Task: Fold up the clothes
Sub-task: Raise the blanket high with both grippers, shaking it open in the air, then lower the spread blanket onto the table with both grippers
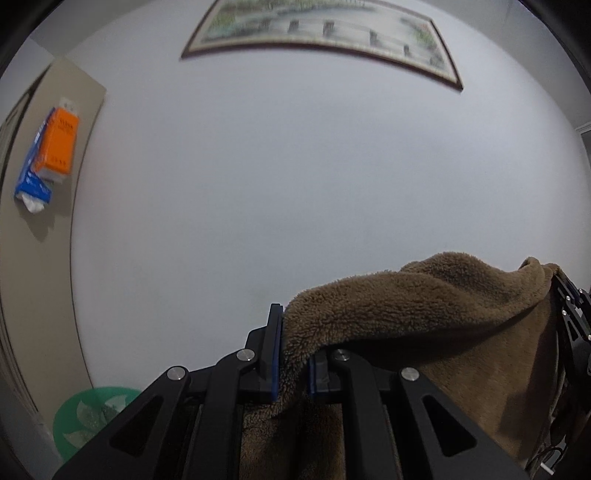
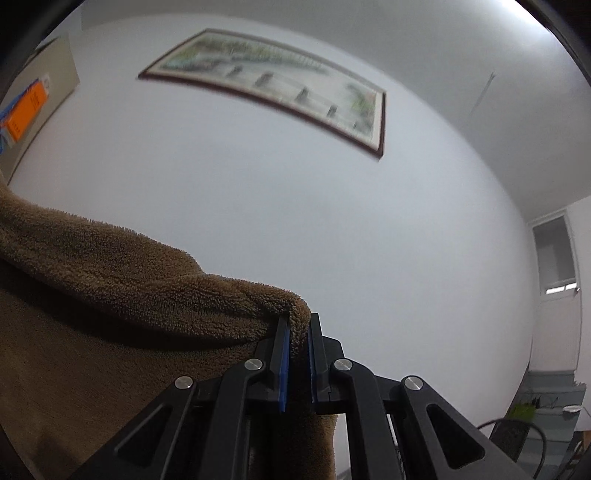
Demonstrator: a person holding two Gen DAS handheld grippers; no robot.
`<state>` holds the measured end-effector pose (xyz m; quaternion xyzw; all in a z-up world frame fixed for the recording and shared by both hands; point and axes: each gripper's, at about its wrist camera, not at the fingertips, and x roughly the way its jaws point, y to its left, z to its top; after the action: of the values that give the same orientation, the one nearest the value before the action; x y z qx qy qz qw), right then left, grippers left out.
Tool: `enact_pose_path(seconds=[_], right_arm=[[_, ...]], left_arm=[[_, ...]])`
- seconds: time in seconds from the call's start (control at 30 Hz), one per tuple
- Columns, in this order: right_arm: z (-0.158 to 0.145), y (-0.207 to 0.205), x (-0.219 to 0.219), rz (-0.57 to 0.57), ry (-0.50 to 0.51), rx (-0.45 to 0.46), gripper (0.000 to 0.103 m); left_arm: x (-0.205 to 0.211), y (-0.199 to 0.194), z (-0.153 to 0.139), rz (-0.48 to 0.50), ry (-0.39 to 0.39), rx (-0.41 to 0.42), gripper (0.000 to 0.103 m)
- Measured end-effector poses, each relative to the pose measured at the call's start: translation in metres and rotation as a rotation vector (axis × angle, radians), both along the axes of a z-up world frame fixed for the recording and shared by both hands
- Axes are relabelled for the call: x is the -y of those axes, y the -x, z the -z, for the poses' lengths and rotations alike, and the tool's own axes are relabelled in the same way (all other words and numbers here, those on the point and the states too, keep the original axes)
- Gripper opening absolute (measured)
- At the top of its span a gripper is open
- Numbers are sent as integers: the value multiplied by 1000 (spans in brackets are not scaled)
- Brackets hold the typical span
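Both tools are clamped on cloth: from the left wrist, the left gripper (image 1: 291, 354) pinches the brown fleece garment (image 1: 424, 306) aloft, and from the right wrist the right gripper (image 2: 295, 354) pinches its other corner, so laying it flat likely comes next.

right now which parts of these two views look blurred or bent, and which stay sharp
Left wrist view: the framed landscape painting and orange box are smeared, the wall edge bows from the fisheye; the fuzzy brown fleece garment in the left gripper is crisp. Right wrist view: the painting is streaked, glare at top right; the fleece in the right gripper is sharp.
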<state>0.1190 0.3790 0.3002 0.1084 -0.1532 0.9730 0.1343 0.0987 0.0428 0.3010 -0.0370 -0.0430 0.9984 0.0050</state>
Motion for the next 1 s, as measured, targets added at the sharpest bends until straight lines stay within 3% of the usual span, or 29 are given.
enact_pose_path(seconds=[0.2, 0.4, 0.8, 1.0], right_arm=[[61, 75, -1, -3, -1, 199, 8], [119, 130, -3, -7, 2, 355, 8], [169, 185, -9, -14, -4, 508, 8], [199, 209, -15, -34, 0, 660, 9]], left_arm=[[-8, 82, 58, -22, 5, 203, 13], [-17, 138, 116, -43, 13, 363, 13], [-25, 186, 166, -66, 22, 518, 13], [-25, 211, 203, -73, 65, 669, 18]])
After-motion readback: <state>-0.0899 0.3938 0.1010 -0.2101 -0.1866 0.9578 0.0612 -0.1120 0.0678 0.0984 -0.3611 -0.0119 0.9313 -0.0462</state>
